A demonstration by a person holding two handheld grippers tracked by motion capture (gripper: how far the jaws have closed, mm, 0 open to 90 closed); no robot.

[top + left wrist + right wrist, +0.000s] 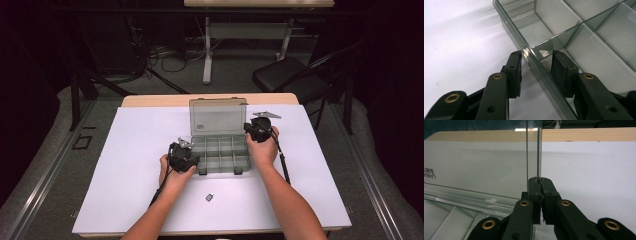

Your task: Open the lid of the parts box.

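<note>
While right tool [539,181] pinches lid [218,116] edge and open left tool [536,60] straddles box [220,155] wall, steady box, swing lid down slowly.

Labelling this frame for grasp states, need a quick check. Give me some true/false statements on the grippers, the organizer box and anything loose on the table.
1. The right gripper is shut on the lid edge. True.
2. The left gripper is clamped shut. False: its jaws are open, straddling the compartment box wall.
3. The lid lies closed. False: it stands open, upright.
4. A small dark object lies on the white mat outside the box. True.
</note>
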